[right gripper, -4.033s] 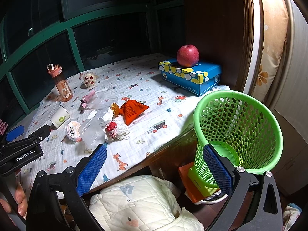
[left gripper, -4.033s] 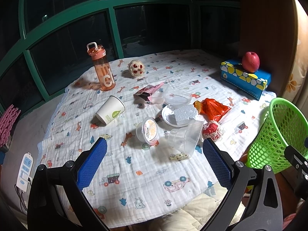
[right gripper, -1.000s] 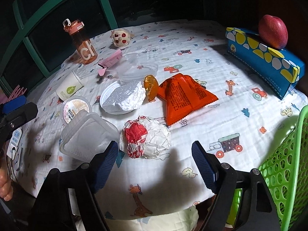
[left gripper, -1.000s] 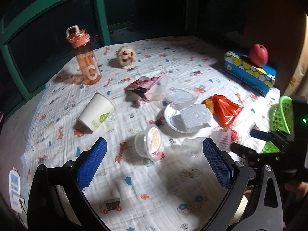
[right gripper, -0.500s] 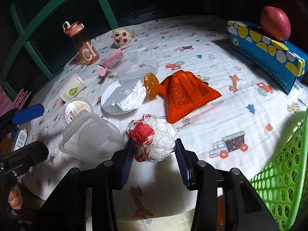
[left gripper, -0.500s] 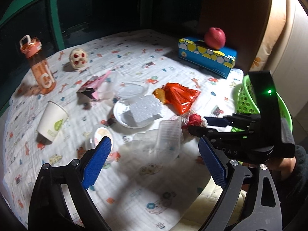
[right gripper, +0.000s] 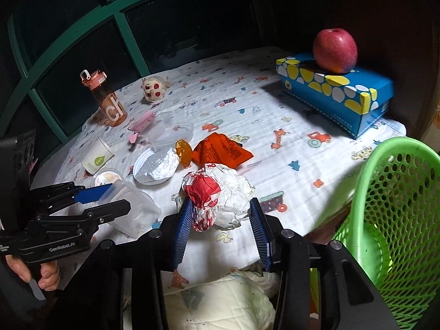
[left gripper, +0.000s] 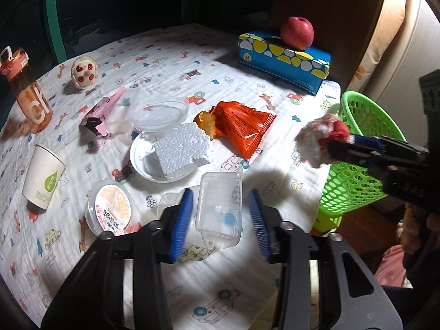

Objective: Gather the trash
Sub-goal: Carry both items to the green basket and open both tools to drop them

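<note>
the right tongs [right gripper: 218, 231] clamp the paper ball [right gripper: 217, 196], which may miss the basket [right gripper: 396, 170] at 3 o'clock, while the closing left tongs [left gripper: 220, 217] around the clear box [left gripper: 218, 206], not yet pressing, could crush it.

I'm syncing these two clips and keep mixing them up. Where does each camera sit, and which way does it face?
Left wrist: on the left gripper, looking down at the table; its jaws are closing around the clear plastic box; the right gripper shows at right.
Right wrist: on the right gripper, shut on the crumpled paper ball; the left gripper and a hand show at left.
Shared: apple, green basket.
</note>
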The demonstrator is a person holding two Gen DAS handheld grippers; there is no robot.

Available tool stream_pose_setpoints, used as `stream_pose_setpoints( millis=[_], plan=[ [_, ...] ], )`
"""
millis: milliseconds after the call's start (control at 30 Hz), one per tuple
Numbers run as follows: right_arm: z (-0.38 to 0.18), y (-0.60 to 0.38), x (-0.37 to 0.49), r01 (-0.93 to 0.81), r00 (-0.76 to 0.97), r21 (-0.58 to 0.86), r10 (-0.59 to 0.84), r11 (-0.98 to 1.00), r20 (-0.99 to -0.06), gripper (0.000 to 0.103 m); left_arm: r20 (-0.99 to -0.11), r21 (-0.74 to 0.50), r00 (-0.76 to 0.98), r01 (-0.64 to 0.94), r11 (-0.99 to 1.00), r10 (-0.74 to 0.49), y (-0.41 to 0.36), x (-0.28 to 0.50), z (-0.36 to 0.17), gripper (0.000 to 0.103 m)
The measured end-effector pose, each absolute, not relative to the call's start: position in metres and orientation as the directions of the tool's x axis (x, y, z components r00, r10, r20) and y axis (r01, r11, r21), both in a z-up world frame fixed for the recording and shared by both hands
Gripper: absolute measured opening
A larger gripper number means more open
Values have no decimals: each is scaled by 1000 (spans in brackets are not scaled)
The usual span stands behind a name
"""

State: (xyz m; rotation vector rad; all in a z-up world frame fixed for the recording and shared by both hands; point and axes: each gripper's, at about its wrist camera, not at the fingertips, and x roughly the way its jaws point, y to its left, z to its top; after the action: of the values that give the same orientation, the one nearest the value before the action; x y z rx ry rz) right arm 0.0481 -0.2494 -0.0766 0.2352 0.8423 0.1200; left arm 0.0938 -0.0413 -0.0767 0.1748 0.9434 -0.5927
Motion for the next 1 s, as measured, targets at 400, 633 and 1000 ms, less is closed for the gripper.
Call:
stream_pose_setpoints(
  millis=[400, 633, 1000],
  plan=[
    [-61, -301, 2, 136, 713, 251, 82, 958, -697, 41, -768, -81, 499, 547, 833, -402, -41, 85, -49, 28],
    [-61, -343, -18, 257, 711, 227, -25, 940, -703, 41, -722, -159, 487, 575, 803, -492, -48, 86, -20, 28],
    [-79, -392, -35, 379, 664, 214, -104, 900, -740, 43, -700, -231, 372, 690, 686, -610, -130, 84, -5, 28]
  ],
)
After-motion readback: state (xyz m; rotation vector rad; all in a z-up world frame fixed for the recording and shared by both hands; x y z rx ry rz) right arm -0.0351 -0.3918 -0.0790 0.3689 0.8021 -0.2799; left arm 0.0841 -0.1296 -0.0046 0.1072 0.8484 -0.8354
